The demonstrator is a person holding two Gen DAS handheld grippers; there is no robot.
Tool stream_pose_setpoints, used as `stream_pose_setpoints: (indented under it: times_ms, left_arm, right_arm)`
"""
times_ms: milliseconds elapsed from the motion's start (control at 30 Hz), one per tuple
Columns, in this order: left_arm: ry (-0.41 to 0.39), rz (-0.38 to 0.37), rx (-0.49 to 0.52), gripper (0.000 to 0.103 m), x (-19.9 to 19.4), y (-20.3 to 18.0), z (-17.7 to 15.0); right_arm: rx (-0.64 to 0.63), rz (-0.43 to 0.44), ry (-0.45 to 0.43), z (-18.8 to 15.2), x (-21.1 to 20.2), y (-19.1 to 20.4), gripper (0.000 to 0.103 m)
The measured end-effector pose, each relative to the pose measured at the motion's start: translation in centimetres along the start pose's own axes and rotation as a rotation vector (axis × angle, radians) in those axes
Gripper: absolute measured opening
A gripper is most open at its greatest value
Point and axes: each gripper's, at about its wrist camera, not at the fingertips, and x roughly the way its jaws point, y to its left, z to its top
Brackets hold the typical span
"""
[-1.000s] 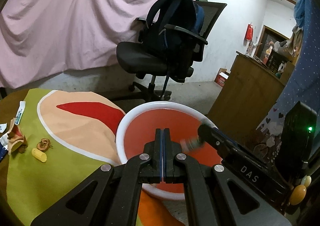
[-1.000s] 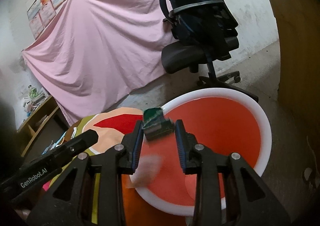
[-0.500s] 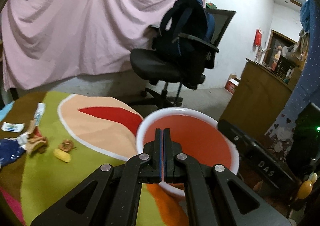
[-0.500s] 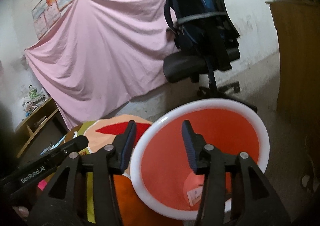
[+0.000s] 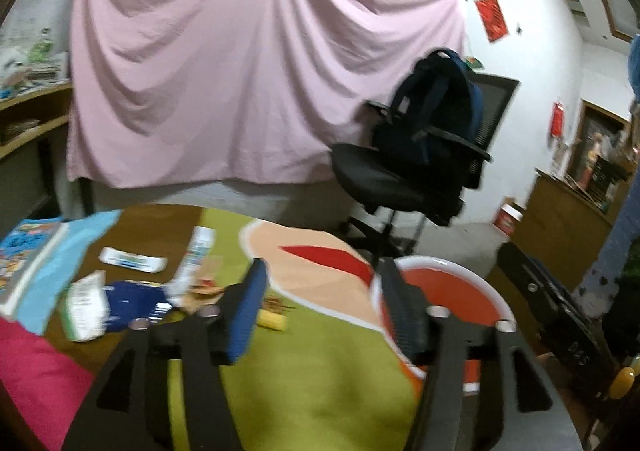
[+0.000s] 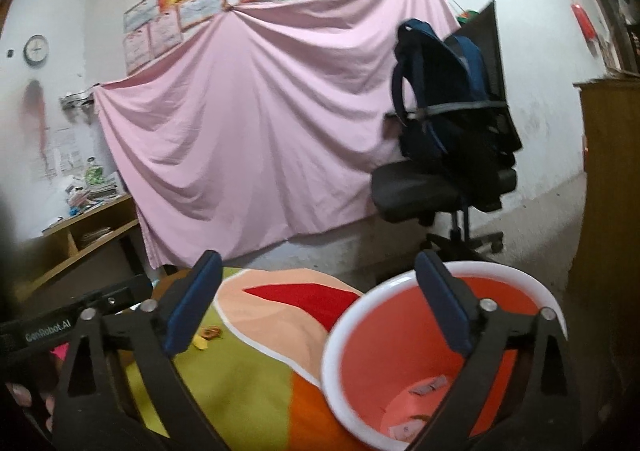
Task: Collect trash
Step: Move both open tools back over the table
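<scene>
A red bin with a white rim stands at the table's right edge, with small scraps on its bottom. Litter lies on the table's left part: a white wrapper, a blue packet, a white-green packet, a brown scrap and a yellow piece. My left gripper hangs over the green cloth, right of the litter, its jaws opening and empty. Over the bin's near-left rim, my right gripper is opening wide with nothing between its jaws.
A book and blue paper lie at the table's far left. Behind the table stand an office chair with a dark backpack, a pink sheet and a wooden cabinet. A shelf is at the left wall.
The right gripper let go of a green packet over the bin and opened wide. The left gripper, shut before, swung left from the bin toward the litter and opened.
</scene>
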Motion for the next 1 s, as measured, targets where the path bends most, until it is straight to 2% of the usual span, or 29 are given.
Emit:
stream_pose_setpoints:
  times_ms: [100, 133, 167, 267, 567, 767, 1000]
  left_arm:
    - [-0.058, 0.056, -0.008, 0.079, -1.8, 1.8, -0.3]
    - [-0.079, 0.080, -0.010, 0.091, -2.4, 2.2, -0.4]
    - [-0.100, 0.102, -0.012, 0.099, -2.9, 2.5, -0.7]
    - [-0.170, 0.155, -0.027, 0.100, -4.6, 4.0, -1.3]
    - [-0.222, 0.256, -0.062, 0.100, -7.7, 8.4, -2.6]
    - [-0.250, 0.315, -0.044, 0.100, -9.7, 10.7, -3.7]
    - [-0.243, 0.353, -0.038, 0.100, -10.1, 13.1, -4.9]
  right_arm:
    - [-0.028, 0.029, -0.041, -0.2, -0.1, 2.0, 0.103]
    - [-0.036, 0.035, -0.049, -0.2, -0.1, 2.4, 0.103]
    - [-0.045, 0.044, -0.059, -0.2, -0.1, 3.0, 0.103]
    - [-0.069, 0.079, -0.095, -0.4, -0.1, 4.7, 0.103]
    - [-0.117, 0.139, -0.153, -1.3, 0.2, 8.4, 0.103]
    - [-0.172, 0.171, -0.155, -2.2, 0.7, 10.9, 0.103]
    - [-0.261, 0.224, -0.117, -3.4, 2.5, 14.0, 0.103]
